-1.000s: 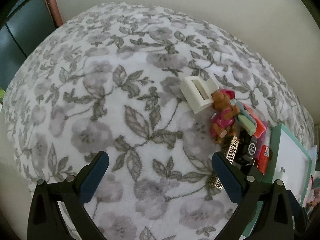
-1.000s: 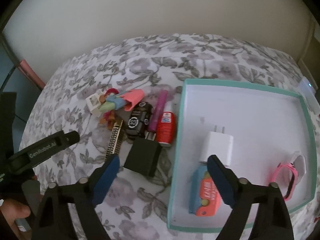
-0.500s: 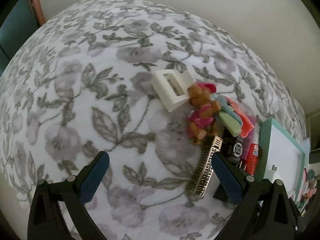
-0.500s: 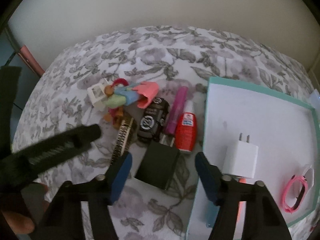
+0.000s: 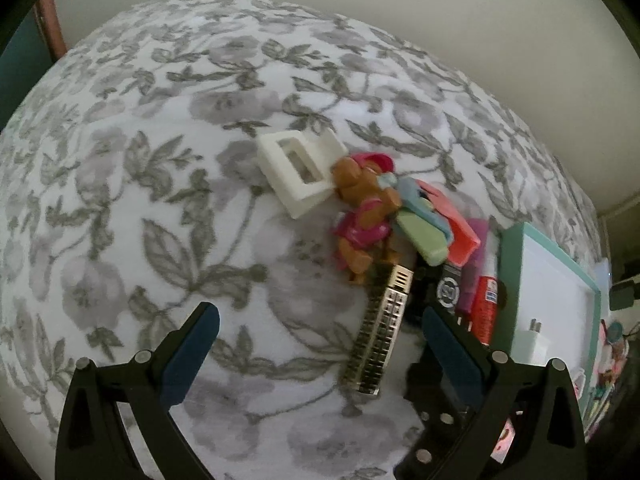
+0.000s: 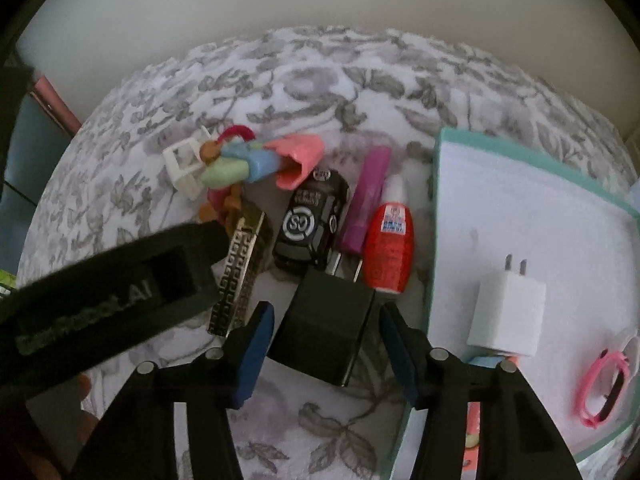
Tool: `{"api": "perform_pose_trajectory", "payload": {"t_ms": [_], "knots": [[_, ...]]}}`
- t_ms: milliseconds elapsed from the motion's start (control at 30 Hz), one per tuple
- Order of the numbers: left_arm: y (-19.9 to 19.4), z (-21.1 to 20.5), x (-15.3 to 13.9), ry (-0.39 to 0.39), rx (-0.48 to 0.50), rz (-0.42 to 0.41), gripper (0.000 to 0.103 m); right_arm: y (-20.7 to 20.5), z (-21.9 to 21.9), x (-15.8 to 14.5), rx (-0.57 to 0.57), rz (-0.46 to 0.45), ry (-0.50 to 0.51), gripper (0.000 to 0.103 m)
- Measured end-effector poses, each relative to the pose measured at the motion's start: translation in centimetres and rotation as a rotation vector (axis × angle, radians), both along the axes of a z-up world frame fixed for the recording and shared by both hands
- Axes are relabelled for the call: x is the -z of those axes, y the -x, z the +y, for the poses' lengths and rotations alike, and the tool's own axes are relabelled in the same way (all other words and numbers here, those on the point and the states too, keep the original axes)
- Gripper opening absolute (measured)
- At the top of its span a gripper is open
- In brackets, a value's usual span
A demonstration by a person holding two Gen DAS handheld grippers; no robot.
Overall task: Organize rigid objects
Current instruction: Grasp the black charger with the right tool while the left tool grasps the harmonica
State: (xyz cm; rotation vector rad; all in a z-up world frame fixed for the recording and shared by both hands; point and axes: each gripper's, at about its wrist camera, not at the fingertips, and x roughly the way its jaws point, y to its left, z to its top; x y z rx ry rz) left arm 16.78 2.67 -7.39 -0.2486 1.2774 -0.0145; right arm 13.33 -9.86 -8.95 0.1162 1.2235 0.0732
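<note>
A black charger block [image 6: 324, 328] lies on the floral bedspread, its prongs towards the pile. My right gripper [image 6: 325, 312] straddles it and its jaws are closing, a thin gap still showing at each pad. My left gripper [image 5: 320, 314] hangs open over the bedspread, with a gold-and-black patterned bracelet [image 5: 380, 332] just inside its right finger, untouched. Behind that lie a white plastic frame [image 5: 296, 172], a brown-and-pink toy figure [image 5: 360, 208], pastel clips [image 5: 424, 236], a black toy car [image 6: 312, 220], a purple tube [image 6: 368, 200] and a red bottle [image 6: 388, 248].
A teal-rimmed tray [image 6: 436, 200] sits to the right of the pile and holds a white charger [image 6: 506, 312] and a pink watch [image 6: 604, 388]. The left gripper's black body [image 6: 100, 292] crosses the right view at lower left. A pale wall runs behind the bed.
My right gripper has come down over the black charger and its jaws have narrowed around it. The left gripper has shifted right towards the pile, bringing the bracelet between its fingers.
</note>
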Motion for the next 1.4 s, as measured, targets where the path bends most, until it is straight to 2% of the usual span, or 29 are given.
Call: {"api": "perform_pose_trajectory", "payload": {"t_ms": [67,133,233,300,367,400,467,500,600,700,933,1033,1167,1400], "knots": [[-0.1,-0.3,0.3,0.004,0.011,0.005,0.1,0.1,-0.3,0.5,0.014,0.011,-0.014,0.05],[-0.2,-0.7,0.6,0.011,0.025,0.012,0.091,0.2,-0.4,0.5,0.016,0.012,-0.013,0.048],[-0.4,-1.4,1.1,0.029,0.044,0.023,0.086,0.4,-0.7,0.5,0.018,0.01,-0.025,0.047],[-0.4,-1.9,1.4,0.024,0.067,0.03,0.078,0.5,-0.7,0.5,0.014,0.01,-0.026,0.047],[-0.5,-2.5,1.7,0.013,0.089,0.041,0.063,0.5,-0.7,0.4,0.012,0.012,-0.027,0.047],[-0.5,-2.6,1.8,-0.002,0.097,0.04,0.061,0.4,-0.6,0.4,0.012,0.013,-0.028,0.047],[-0.5,-3.0,1.7,-0.034,0.111,0.031,0.047,0.6,-0.8,0.3,0.011,0.012,-0.029,0.047],[-0.4,-3.1,1.7,-0.038,0.117,0.025,0.043,0.6,-0.8,0.3,0.01,0.013,-0.028,0.047],[-0.5,-3.5,1.7,-0.004,0.145,0.018,0.019,0.6,-0.7,0.3,0.01,0.011,-0.023,0.047],[-0.6,-4.5,1.7,-0.033,0.168,0.014,0.017,0.6,-0.5,0.3,0.01,0.008,-0.017,0.047],[-0.8,-4.4,1.9,-0.023,0.142,0.03,0.017,0.8,-0.4,0.3,0.0,-0.003,-0.015,0.047],[-0.3,-3.8,1.7,-0.024,0.134,0.037,0.017,1.0,-0.7,0.2,0.011,0.006,-0.054,0.047],[0.7,-3.0,0.5,-0.019,0.119,0.029,0.016,1.3,-1.4,-0.6,0.016,-0.004,-0.085,0.046],[1.7,-2.4,-2.9,-0.022,0.076,-0.062,0.016,1.8,-3.1,-3.5,0.036,-0.057,-0.124,0.046]]}}
